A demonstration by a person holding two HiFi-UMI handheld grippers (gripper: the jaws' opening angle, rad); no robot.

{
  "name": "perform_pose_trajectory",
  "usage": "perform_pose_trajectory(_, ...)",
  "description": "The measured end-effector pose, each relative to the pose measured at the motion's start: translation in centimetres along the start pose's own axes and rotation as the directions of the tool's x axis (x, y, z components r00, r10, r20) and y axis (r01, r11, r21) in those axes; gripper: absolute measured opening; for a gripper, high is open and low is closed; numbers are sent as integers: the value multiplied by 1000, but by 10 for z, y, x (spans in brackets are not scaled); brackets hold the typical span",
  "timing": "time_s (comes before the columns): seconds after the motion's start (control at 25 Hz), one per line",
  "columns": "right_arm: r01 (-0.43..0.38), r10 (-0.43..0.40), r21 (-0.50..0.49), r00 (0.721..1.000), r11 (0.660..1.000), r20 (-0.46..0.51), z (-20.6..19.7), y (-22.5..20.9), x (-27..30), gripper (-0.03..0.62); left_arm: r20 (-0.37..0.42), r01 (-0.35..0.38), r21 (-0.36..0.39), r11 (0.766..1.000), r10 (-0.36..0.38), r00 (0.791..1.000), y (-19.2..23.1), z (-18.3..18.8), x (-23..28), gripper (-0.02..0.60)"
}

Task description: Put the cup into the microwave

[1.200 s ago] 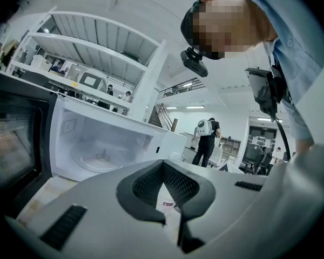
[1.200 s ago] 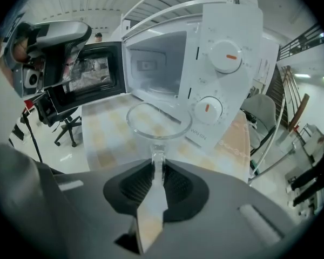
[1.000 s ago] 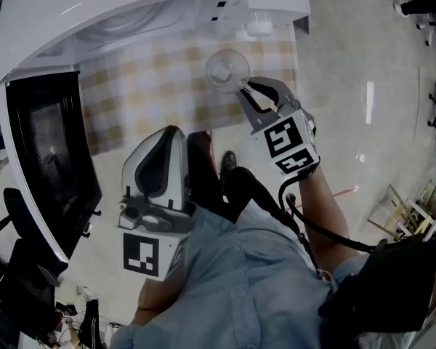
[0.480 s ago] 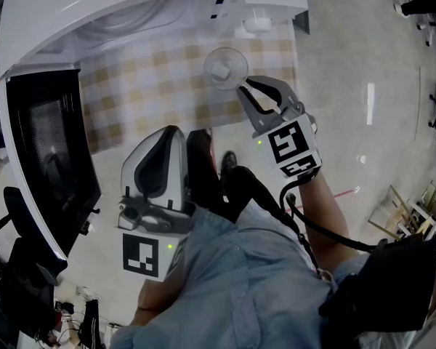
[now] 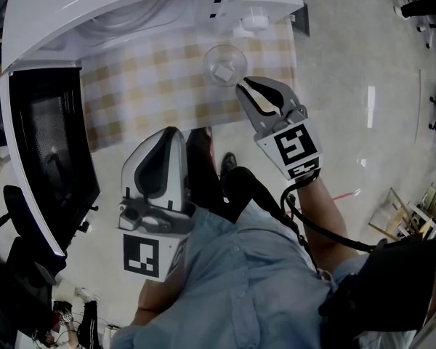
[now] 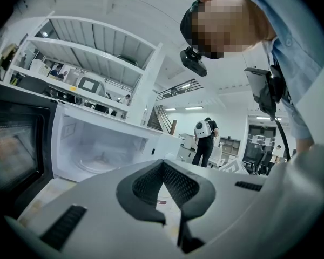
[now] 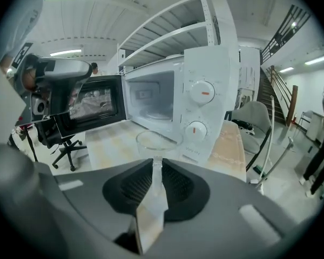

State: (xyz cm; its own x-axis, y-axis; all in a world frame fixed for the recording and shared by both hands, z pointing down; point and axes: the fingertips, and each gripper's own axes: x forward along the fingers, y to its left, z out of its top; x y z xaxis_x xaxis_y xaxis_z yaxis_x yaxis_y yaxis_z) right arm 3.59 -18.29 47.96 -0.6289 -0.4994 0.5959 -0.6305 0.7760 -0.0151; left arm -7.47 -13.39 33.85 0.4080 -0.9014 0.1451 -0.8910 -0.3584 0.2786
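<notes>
Right claw (image 7: pixel 156 169) has narrow jaws pinching the near wall of the clear cup (image 7: pixel 156 140), so the rim sits just past the jaw tips. Cup is over the checked cloth (image 5: pixel 152 86) on the desk (image 5: pixel 291 57), near its front edge and in front of the microwave (image 7: pixel 216 63), on the control-panel side; cannot tell whether its base touches the cloth. Two round dials (image 7: pixel 201 91) are right behind the cup. Microwave door (image 7: pixel 92 104) is swung fully open and the white cavity holds only the turntable (image 6: pixel 100 158). Left claw (image 6: pixel 172 220) is off the desk edge, close to the holder's body, aimed at the open cavity, with tips practically together and nothing between them. Office chair (image 7: pixel 65 144) stands beyond the door, and a person (image 6: pixel 205 139) stands far back in the room.
</notes>
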Motion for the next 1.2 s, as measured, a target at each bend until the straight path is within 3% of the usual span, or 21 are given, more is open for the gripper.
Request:
perform_pose_trajectory(0.52, 6, -10, -18, 975, 1000, -223, -25, -2, 4, 64, -23, -3, -13, 1000, 3, 1000, -2, -5, -2, 5)
perform_pose_trajectory(0.72, 7, -17, -35, 964, 999, -264, -35, -4, 13, 67, -35, 8, -29, 1000, -9, 999, -1, -8, 1, 5)
perform_pose_trajectory(0.84, 17, -33, -69, 969, 997, -244, -37, -5, 17, 41, -30, 1, -22, 1000, -1, 1000, 2, -8, 3, 5)
perform_pose_trajectory(1.2, 56, -58, -30, 996, 998, -74, -32, -6, 12, 31, -46, 15, -12, 1000, -15, 999, -2, -11, 2, 5)
